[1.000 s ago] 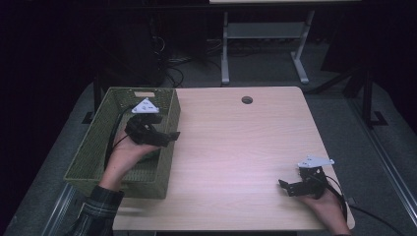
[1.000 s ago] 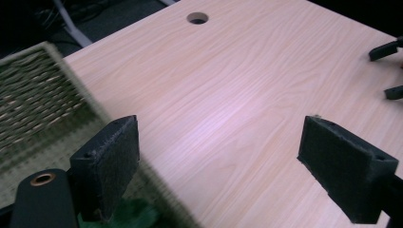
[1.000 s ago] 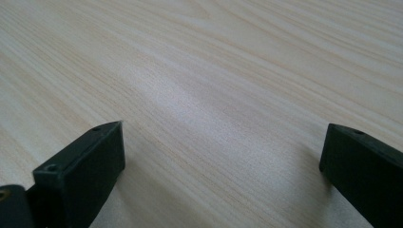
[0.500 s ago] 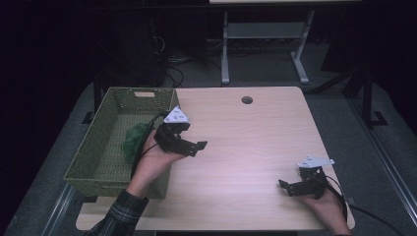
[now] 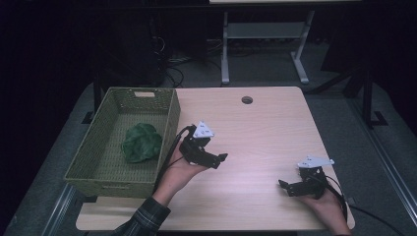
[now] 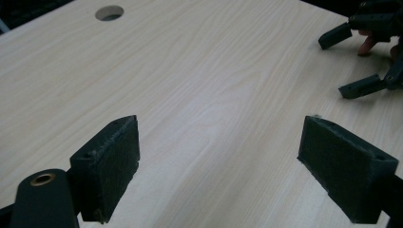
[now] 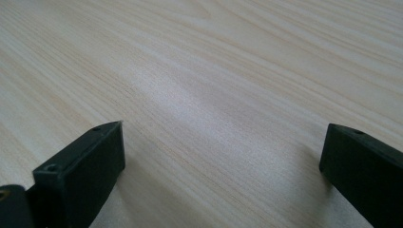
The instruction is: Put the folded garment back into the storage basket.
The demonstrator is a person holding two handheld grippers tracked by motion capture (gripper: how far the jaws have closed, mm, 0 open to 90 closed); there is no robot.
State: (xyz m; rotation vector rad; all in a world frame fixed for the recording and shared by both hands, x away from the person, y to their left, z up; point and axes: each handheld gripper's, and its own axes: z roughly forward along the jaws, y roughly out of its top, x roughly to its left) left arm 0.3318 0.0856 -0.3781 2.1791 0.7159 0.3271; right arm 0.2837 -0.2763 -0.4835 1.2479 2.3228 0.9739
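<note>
Fingers of left gripper (image 5: 220, 159) and right gripper (image 5: 284, 186) spread apart, nothing held, pale wood-grain worktop (image 5: 265, 132) beneath, crumpled green cloth (image 5: 141, 142) lying inside olive woven basket (image 5: 169, 125), dark room behind.

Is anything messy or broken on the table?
Nothing stands out. The green cloth lies crumpled inside the basket, which sits straight at the table's left edge. Both tools, left and right, are open and hold nothing. No spills or damage show.

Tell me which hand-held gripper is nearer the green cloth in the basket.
Left. The left hand-held gripper is just outside the basket, beside the green cloth; the right hand-held gripper is across the table.
</note>
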